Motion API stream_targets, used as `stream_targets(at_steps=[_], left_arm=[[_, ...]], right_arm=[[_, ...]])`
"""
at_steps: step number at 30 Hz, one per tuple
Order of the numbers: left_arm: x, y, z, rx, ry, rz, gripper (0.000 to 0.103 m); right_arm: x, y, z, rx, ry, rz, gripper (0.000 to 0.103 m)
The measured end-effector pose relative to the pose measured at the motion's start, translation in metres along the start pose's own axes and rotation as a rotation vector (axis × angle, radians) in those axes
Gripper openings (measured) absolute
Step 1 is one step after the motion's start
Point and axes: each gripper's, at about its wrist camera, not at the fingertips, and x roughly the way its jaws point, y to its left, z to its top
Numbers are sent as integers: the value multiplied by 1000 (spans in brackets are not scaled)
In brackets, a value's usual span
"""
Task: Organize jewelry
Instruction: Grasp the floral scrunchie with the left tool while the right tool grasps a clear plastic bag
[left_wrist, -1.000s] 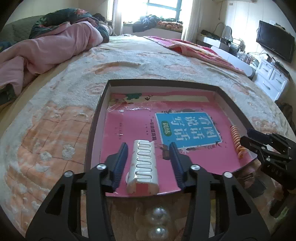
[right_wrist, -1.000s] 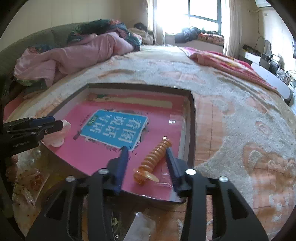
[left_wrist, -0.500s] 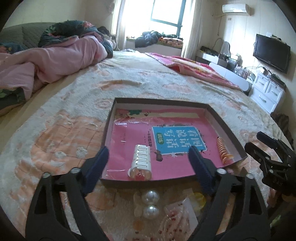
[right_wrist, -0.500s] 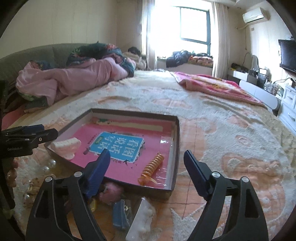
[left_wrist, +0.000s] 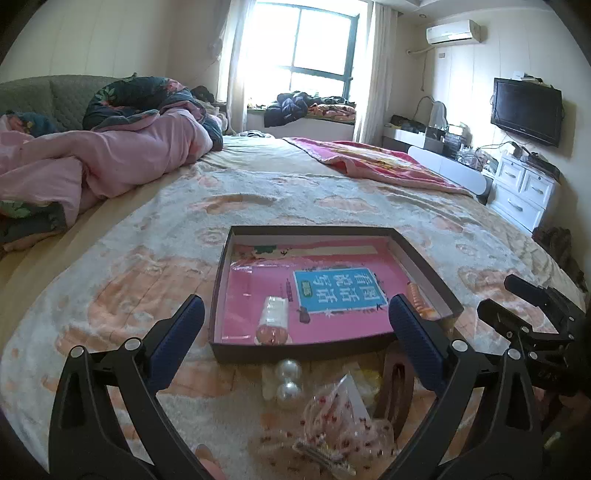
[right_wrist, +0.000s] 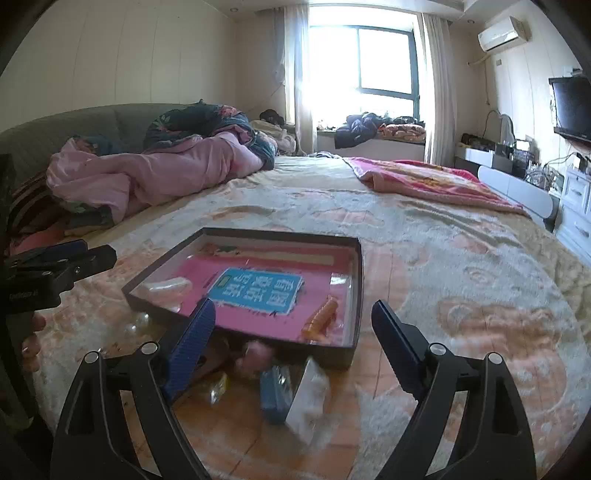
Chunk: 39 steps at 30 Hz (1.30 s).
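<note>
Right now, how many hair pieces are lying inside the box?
2: a white clip near the front left of the box, and an orange spiral one along its right wall. Others may be hidden by glare.

Dark-rimmed box lined pink, blue label; orange, perhaps amber, spiral clip.

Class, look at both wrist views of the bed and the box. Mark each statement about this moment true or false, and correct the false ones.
1. The white hair clip lies inside the box. True.
2. The orange spiral clip sits outside the box, on the blanket. False: it lies inside the box, along one side wall.
3. Two pearls rest on the blanket just outside the box. True.
4. The left gripper grips the white hair clip. False: its jaws stand wide open, empty.
</note>
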Motion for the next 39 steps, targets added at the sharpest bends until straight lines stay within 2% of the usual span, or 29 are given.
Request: stream_targets(at_steps=[12,27,35,39], left_arm=[[-16,10,-22,-12,21,-3,91],[-25,0,-60,26,117,-67,91],[-9,-4,-79,29,202,-93,91],[1,-4,-87,17,243,-95,83]], right_arm=[[-17,8,-28,-7,65,14,84],[-14,-1,-50,8,147,-25,81],[-6,-4,-55,21,170,-35,70],[2,-10,-57,40,186,-50,59]])
